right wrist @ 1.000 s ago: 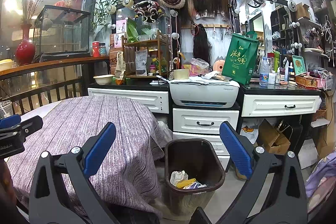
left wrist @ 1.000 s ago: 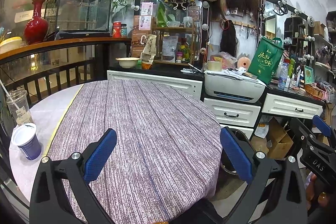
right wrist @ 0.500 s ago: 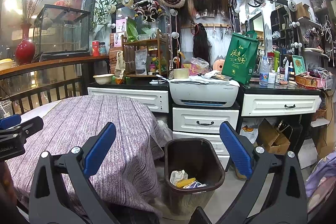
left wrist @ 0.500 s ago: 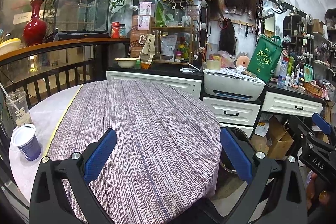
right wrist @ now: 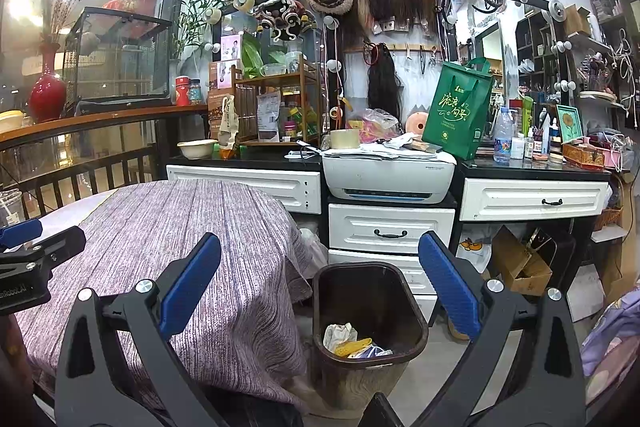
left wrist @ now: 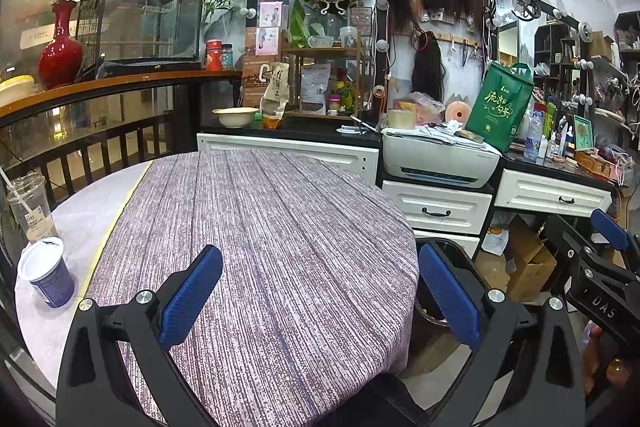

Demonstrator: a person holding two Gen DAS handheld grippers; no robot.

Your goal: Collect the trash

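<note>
My left gripper [left wrist: 320,291] is open and empty above the purple-clothed round table [left wrist: 260,227]. A blue paper cup [left wrist: 46,273] with a white lid and a clear plastic cup with a straw [left wrist: 28,207] stand at the table's left edge, well left of it. My right gripper [right wrist: 320,291] is open and empty, held above a dark brown bin [right wrist: 368,311] on the floor by the table's right side. The bin holds crumpled white, yellow and bluish trash [right wrist: 352,341]. Its rim also shows in the left wrist view [left wrist: 444,247].
White drawer cabinets [right wrist: 390,231] with a printer [right wrist: 388,175] and a cluttered black counter stand behind the bin. A cardboard box [right wrist: 520,267] lies under the counter at right. A railing [left wrist: 80,163] runs behind the table's left side.
</note>
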